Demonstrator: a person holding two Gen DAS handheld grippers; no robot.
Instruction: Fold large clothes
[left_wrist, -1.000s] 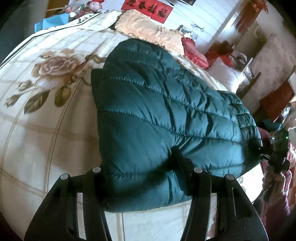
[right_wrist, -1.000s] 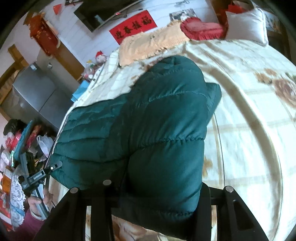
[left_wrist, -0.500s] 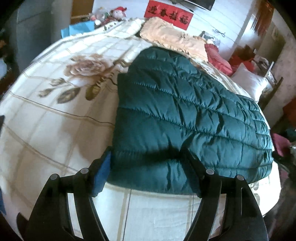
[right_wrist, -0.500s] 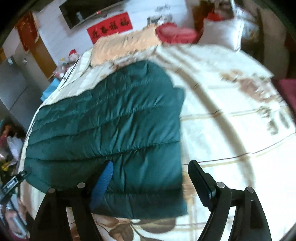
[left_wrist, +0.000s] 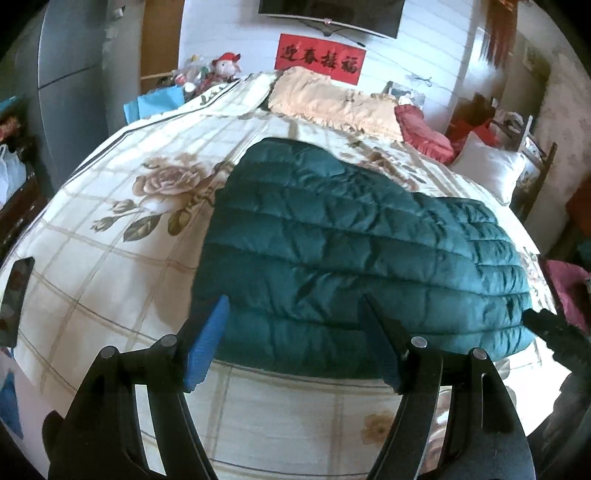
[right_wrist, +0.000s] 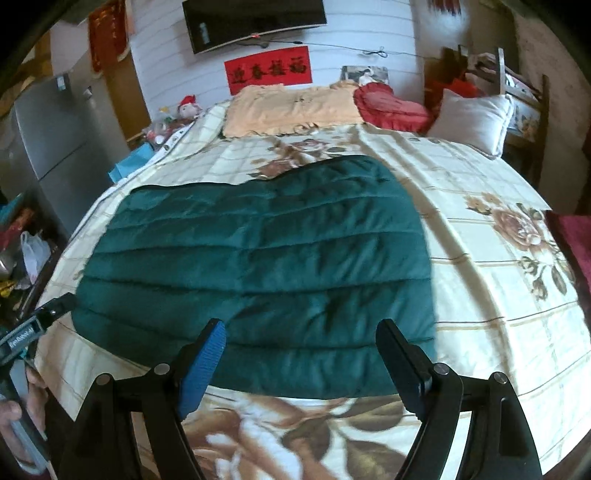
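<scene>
A dark green quilted down jacket (left_wrist: 351, 251) lies flat on the bed, folded into a broad block; it also shows in the right wrist view (right_wrist: 266, 266). My left gripper (left_wrist: 295, 332) is open and empty, held just above the jacket's near left edge. My right gripper (right_wrist: 303, 354) is open and empty, held above the jacket's near right edge. Neither touches the jacket. The right gripper's body (left_wrist: 554, 332) shows at the right edge of the left wrist view, and the left gripper's body (right_wrist: 33, 325) at the left edge of the right wrist view.
The bed has a cream floral cover (left_wrist: 110, 258). A peach blanket (right_wrist: 291, 107), a red cushion (right_wrist: 391, 107) and a white pillow (right_wrist: 472, 118) lie at the head. A phone (left_wrist: 14, 295) lies at the bed's left edge. A grey fridge (right_wrist: 55, 147) stands left.
Both grippers opened and let go of the jacket's edge, then pulled back and up. The jacket dropped flat onto the bed.
</scene>
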